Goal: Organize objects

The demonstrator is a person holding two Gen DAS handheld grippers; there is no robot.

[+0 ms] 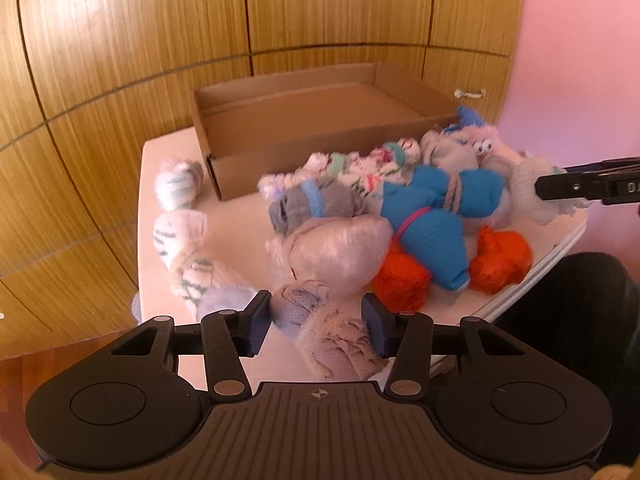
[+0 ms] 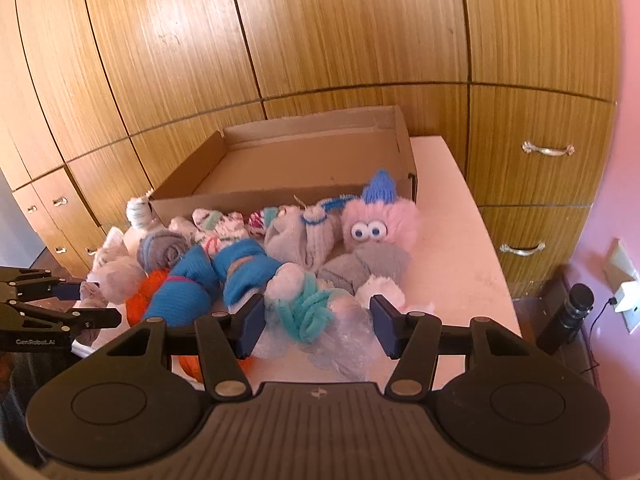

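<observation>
Gripping soft bundles with both tongs: left tongs clenched on a pale pink mesh sock roll at the worktop's near edge, right tongs clenched on a white fluffy sock bundle with teal chenille trim. Empty shallow brown cardboard box sits behind the pile. Lift each straight up to clear neighbouring rolls, then carry over the box wall before letting go; grips look shallow, could slip.
</observation>
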